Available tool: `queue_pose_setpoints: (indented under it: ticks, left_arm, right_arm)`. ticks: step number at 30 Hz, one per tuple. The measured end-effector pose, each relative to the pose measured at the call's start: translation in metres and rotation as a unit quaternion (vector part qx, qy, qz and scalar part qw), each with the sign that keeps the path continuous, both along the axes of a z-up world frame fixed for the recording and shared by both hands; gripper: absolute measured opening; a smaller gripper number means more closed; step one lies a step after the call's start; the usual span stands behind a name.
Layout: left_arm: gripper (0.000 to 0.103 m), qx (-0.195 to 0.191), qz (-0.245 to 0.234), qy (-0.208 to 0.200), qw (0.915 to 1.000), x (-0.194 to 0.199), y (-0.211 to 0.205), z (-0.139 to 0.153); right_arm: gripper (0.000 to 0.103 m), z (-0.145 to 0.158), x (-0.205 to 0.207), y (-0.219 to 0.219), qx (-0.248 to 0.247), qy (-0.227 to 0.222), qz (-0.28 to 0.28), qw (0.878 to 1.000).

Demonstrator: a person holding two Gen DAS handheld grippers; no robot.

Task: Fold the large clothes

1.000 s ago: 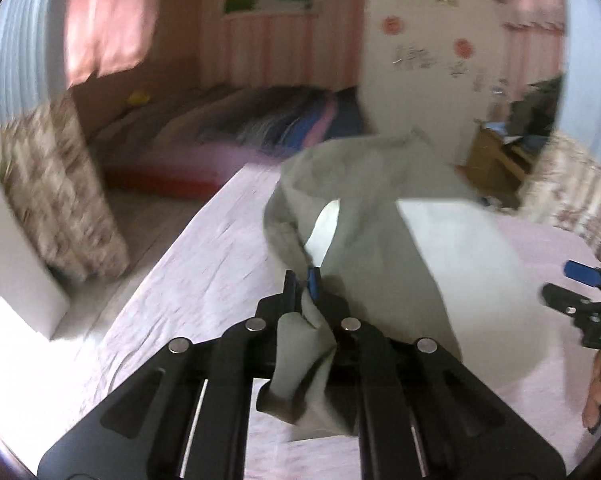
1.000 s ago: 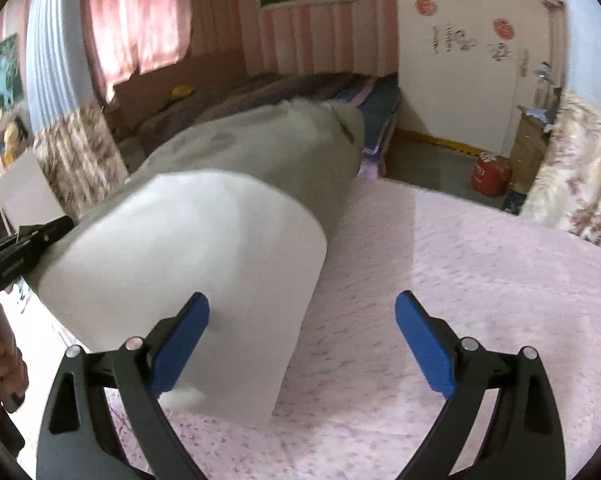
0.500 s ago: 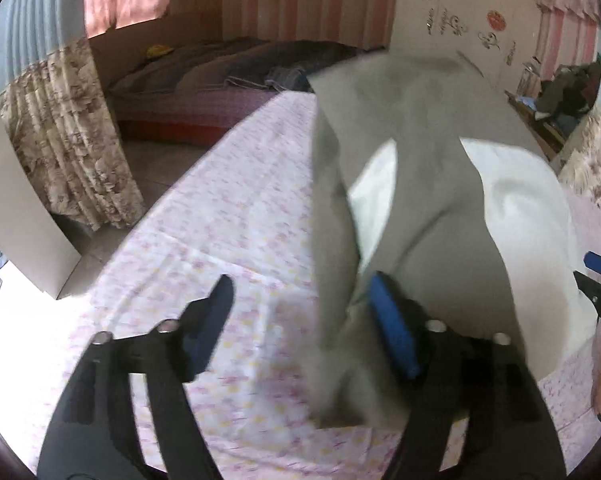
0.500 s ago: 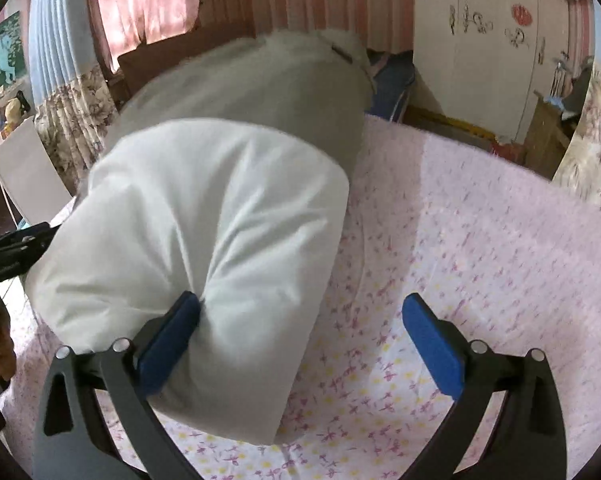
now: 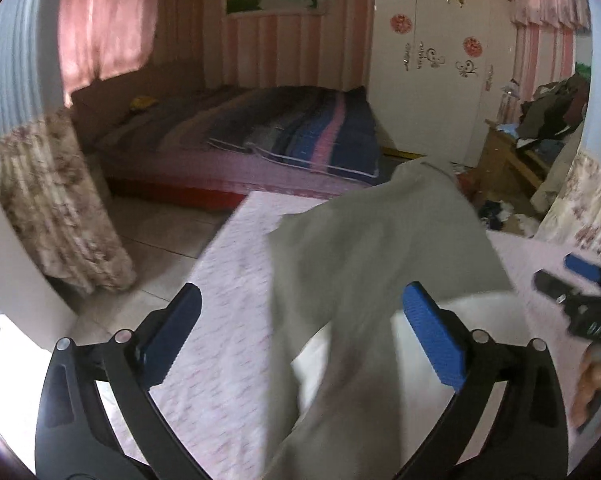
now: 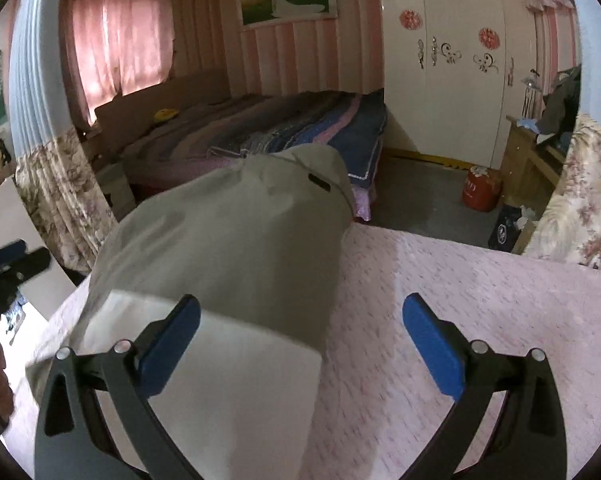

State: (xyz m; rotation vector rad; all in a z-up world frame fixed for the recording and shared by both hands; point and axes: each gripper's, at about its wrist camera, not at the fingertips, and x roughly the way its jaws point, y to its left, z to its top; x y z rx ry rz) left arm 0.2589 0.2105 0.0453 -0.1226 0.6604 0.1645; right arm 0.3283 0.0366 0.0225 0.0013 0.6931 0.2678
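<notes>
A large grey-beige garment (image 5: 380, 248) with a white lining (image 6: 228, 384) lies folded over on the pink flowered bedsheet (image 5: 228, 320). In the right wrist view the garment (image 6: 236, 236) runs away from me along the left half of the sheet. My left gripper (image 5: 300, 320) is open and empty, with the cloth passing between and under its blue pads. My right gripper (image 6: 300, 320) is open and empty, its left pad over the white lining. Each gripper also shows at the edge of the other's view: the right gripper (image 5: 580, 292) and the left gripper (image 6: 8, 264).
A second bed with a striped dark blanket (image 6: 284, 128) stands behind, across a strip of floor (image 5: 160, 240). A flowered curtain (image 5: 56, 208) hangs at left. A white wardrobe (image 6: 452, 80), a wooden cabinet (image 5: 504, 160) and a red container (image 6: 480, 188) are at right.
My left gripper opened and let go of the garment's corner, then drew back. The garment settled lower on the sheet. My right gripper stayed open and lifted a little.
</notes>
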Motion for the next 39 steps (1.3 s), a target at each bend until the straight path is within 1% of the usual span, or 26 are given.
queue_pose_setpoints:
  ticks: [2,4,5,8,9,11,13,14,16,18,20,22,24,26,29,30,32,35,36,39]
  left_arm:
    - [0.100,-0.004,-0.010,0.009,0.9999,0.020,-0.006,-0.010]
    - [0.100,0.001,-0.020,0.026,0.9995,0.037,-0.010,-0.027]
    - [0.100,0.005,-0.018,0.035,0.9992,0.043,-0.009,-0.036]
    - [0.100,-0.006,-0.008,0.060,0.9982,0.053,-0.005,-0.068]
    - [0.100,-0.010,-0.006,0.063,0.9980,0.054,-0.003,-0.079]
    - [0.100,-0.020,-0.006,0.065,0.9977,0.054,0.003,-0.097]
    - [0.100,-0.036,0.001,0.062,0.9974,0.055,0.007,-0.106]
    - [0.100,-0.038,0.002,0.063,0.9973,0.056,0.009,-0.109]
    - [0.100,-0.030,0.002,0.068,0.9973,0.058,0.008,-0.112]
    - [0.100,-0.030,0.003,0.076,0.9966,0.061,0.008,-0.115]
    - [0.100,-0.039,-0.001,0.085,0.9956,0.064,0.010,-0.116]
    - [0.100,-0.052,-0.004,0.085,0.9950,0.065,0.015,-0.113]
    - [0.100,-0.050,-0.014,0.080,0.9954,0.063,0.014,-0.105]
    - [0.100,-0.043,-0.017,0.066,0.9968,0.060,0.013,-0.092]
    - [0.100,-0.043,-0.011,0.046,0.9980,0.065,0.017,-0.072]
    - [0.100,-0.042,-0.009,0.041,0.9982,0.068,0.017,-0.066]
    - [0.100,-0.035,-0.003,0.035,0.9988,0.080,0.017,-0.058]
    - [0.100,-0.030,0.001,0.029,0.9991,0.099,0.014,-0.054]
    - [0.100,-0.028,0.003,0.026,0.9993,0.103,0.013,-0.054]
    - [0.100,-0.022,0.004,0.021,0.9995,0.115,0.008,-0.056]
  right_arm:
    - [0.101,-0.005,0.011,0.008,0.000,0.001,-0.001,1.000]
    - [0.101,-0.016,0.024,0.018,-0.017,0.002,0.001,1.000]
    - [0.101,-0.027,0.032,0.022,-0.028,0.008,-0.002,1.000]
    - [0.101,-0.051,0.046,0.022,-0.025,0.030,0.008,0.999]
    - [0.101,-0.060,0.050,0.021,-0.022,0.037,0.015,0.999]
    - [0.101,-0.073,0.054,0.023,-0.030,0.048,0.028,0.998]
    - [0.101,-0.085,0.054,0.032,-0.063,0.034,0.035,0.997]
    - [0.101,-0.087,0.055,0.034,-0.072,0.038,0.032,0.996]
    - [0.101,-0.088,0.060,0.039,-0.082,0.046,0.031,0.995]
    - [0.101,-0.089,0.065,0.039,-0.082,0.056,0.031,0.995]
    - [0.101,-0.085,0.067,0.035,-0.066,0.057,0.035,0.996]
    - [0.101,-0.078,0.063,0.030,-0.054,0.056,0.034,0.996]
    - [0.101,-0.064,0.062,0.026,-0.057,0.044,0.020,0.997]
    - [0.101,-0.048,0.064,0.024,-0.051,0.044,0.004,0.998]
    - [0.101,-0.012,0.068,0.016,0.009,0.037,-0.022,0.999]
    - [0.101,-0.002,0.069,0.018,0.022,0.033,-0.022,0.999]
    - [0.101,0.011,0.070,0.027,0.031,0.023,-0.019,0.999]
    - [0.101,0.008,0.075,0.044,0.043,0.033,-0.019,0.998]
    - [0.101,0.001,0.076,0.048,0.050,0.040,-0.021,0.998]
    - [0.101,-0.019,0.083,0.061,0.044,0.054,-0.032,0.997]
